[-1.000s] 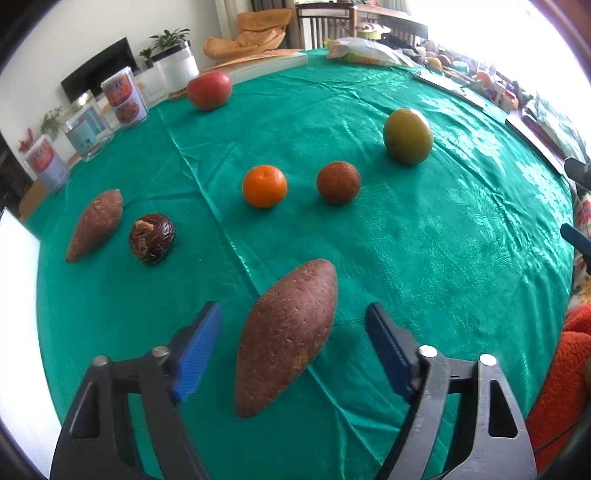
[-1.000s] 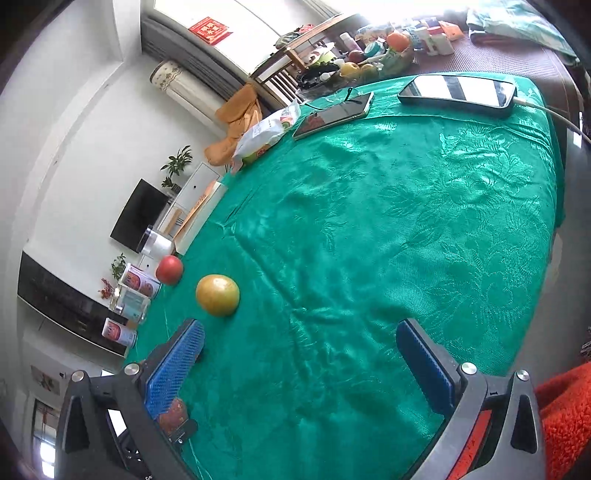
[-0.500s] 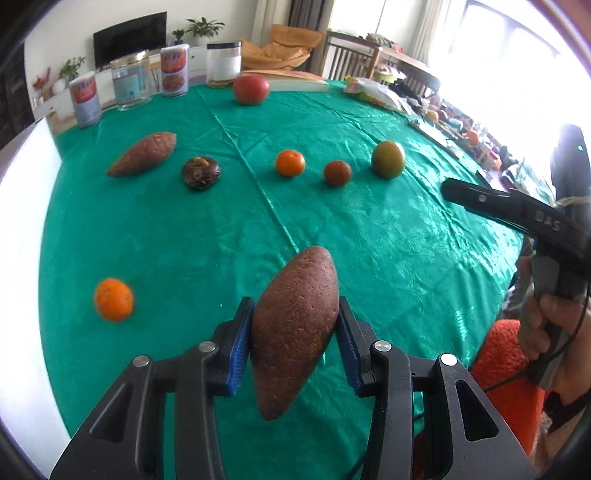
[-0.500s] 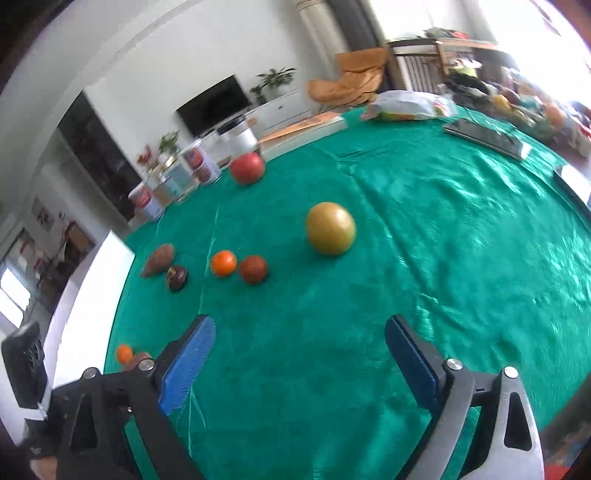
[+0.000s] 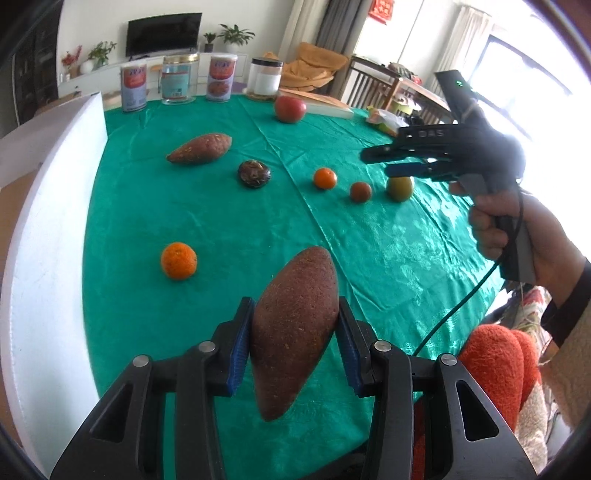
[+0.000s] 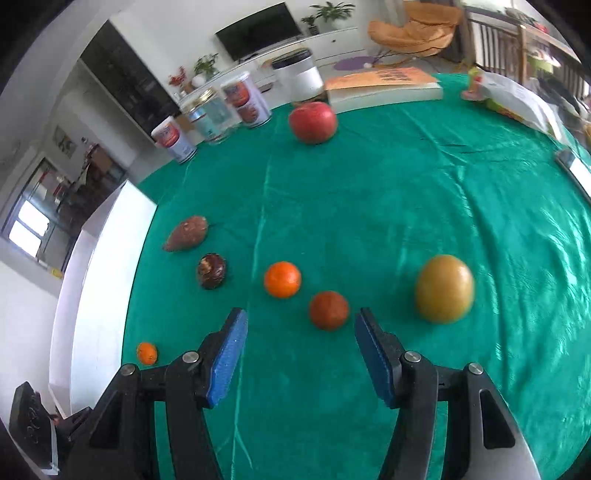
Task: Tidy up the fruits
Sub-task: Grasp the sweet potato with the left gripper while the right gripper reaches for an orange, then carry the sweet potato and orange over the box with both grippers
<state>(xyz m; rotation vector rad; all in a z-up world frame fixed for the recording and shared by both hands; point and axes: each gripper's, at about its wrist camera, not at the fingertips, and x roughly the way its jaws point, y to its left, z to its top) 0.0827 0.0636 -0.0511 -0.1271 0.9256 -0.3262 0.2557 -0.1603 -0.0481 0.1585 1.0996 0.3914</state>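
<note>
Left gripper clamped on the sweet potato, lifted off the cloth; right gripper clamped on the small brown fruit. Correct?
Not quite. In the right wrist view the right gripper is open, empty, short of the small brown fruit. The left gripper does hold the sweet potato above the green cloth.

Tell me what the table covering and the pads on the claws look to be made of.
Table covering: green satin-like fabric, probably synthetic; glossy sheen, woven floral pattern, creases.
Pads of the right claw: blue, matte, finely textured, likely rubber or foam; can't say which.

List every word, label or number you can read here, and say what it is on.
"DAS": on the side of the right gripper, seen from the left wrist.
Tin labels: print too blurred to read.
Orange book cover: lettering too blurred.
Red wall hanging: character unreadable.
</note>
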